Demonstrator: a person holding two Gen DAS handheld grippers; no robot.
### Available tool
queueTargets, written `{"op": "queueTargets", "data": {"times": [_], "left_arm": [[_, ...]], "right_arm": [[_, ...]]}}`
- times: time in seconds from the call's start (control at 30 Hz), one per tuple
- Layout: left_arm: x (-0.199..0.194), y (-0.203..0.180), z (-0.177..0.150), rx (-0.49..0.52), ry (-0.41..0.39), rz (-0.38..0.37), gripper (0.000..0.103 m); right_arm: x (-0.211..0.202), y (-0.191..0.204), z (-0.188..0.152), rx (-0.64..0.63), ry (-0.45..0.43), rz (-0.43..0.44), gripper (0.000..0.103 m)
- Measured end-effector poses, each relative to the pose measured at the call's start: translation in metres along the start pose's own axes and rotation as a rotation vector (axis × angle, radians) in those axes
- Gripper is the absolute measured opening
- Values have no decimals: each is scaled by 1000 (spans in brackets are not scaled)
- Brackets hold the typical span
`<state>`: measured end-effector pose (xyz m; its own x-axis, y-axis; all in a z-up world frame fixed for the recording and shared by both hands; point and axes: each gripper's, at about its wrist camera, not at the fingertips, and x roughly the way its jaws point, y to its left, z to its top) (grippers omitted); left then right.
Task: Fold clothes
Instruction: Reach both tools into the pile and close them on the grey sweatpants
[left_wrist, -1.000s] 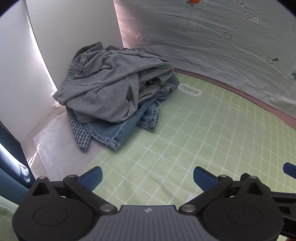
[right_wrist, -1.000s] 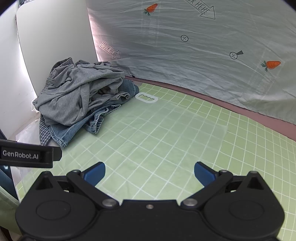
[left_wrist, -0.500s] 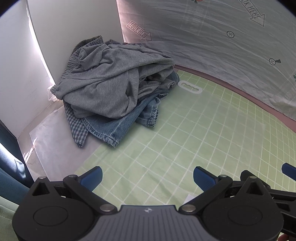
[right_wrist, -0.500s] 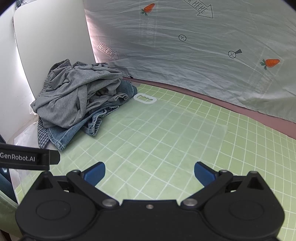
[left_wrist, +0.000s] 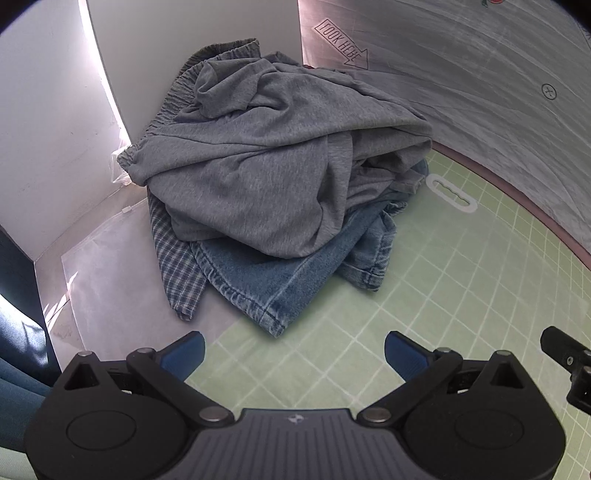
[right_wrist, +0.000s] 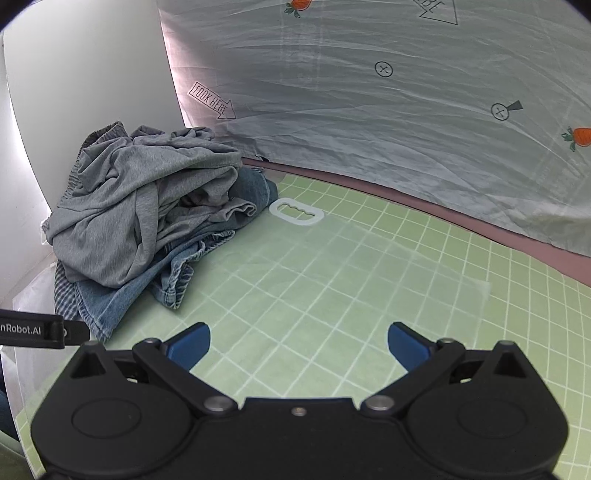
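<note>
A pile of clothes lies at the back left corner of the green grid mat (left_wrist: 461, 295). A crumpled grey garment (left_wrist: 266, 177) with an elastic waistband is on top, over blue denim (left_wrist: 266, 280) and a blue checked cloth (left_wrist: 177, 266). My left gripper (left_wrist: 293, 352) is open and empty, just in front of the denim hem. In the right wrist view the grey garment (right_wrist: 122, 206) and denim (right_wrist: 110, 299) sit at the left. My right gripper (right_wrist: 299, 345) is open and empty over the mat (right_wrist: 332, 295), to the right of the pile.
A white plastic handle (left_wrist: 452, 192) of a clear sheet lies on the mat beside the pile; it also shows in the right wrist view (right_wrist: 295, 212). A grey printed cloth backdrop (right_wrist: 388, 103) hangs behind. White walls (left_wrist: 55, 129) close the left corner.
My left gripper has moved forward towards the pile, which now fills much more of its view. My right gripper has also moved a little closer. Both stay open.
</note>
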<state>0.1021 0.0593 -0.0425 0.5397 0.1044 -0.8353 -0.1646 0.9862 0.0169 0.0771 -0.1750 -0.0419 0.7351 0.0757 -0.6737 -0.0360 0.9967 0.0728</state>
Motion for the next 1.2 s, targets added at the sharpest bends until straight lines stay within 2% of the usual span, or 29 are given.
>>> {"op": "queueTargets", "data": {"times": [0.17, 0.27, 0.33, 0.37, 0.47, 0.53, 0.6, 0.7, 0.77, 0.83, 0.9, 0.93, 0.97, 1.0, 1.1, 1.2], "left_arm": [[42, 19, 36, -61, 32, -8, 85], [64, 28, 54, -77, 37, 17, 73], [76, 33, 62, -103, 43, 12, 59], [81, 36, 66, -116, 46, 9, 57], [99, 44, 79, -155, 55, 0, 38], [110, 49, 87, -181, 61, -5, 14], [121, 54, 95, -204, 66, -11, 7], [125, 52, 99, -209, 65, -19, 1], [127, 50, 100, -209, 68, -23, 0], [127, 47, 99, -208, 71, -23, 0], [126, 46, 98, -207, 69, -25, 0], [124, 45, 97, -205, 68, -26, 0], [122, 44, 96, -203, 66, -27, 0], [119, 42, 94, -200, 62, -28, 0], [109, 37, 89, -186, 48, -33, 0], [96, 28, 83, -143, 23, -55, 0]], "right_arm": [[42, 9, 36, -65, -31, -10, 103], [71, 20, 57, -108, -46, -1, 103], [89, 28, 71, -129, -63, 7, 103], [99, 32, 77, -138, -69, 15, 103], [129, 46, 96, -166, -69, 60, 97], [147, 54, 107, -188, -66, 83, 88], [164, 62, 116, -207, -74, 103, 83], [179, 70, 128, -218, -102, 120, 77], [183, 75, 136, -233, -123, 118, 71], [186, 79, 142, -245, -130, 138, 53], [187, 83, 145, -272, -130, 163, 40], [188, 85, 146, -287, -131, 175, 28], [188, 87, 146, -302, -133, 174, 20], [187, 86, 145, -307, -136, 170, 7], [177, 79, 143, -265, -160, 180, 5], [162, 77, 138, -278, -189, 175, 4]]}}
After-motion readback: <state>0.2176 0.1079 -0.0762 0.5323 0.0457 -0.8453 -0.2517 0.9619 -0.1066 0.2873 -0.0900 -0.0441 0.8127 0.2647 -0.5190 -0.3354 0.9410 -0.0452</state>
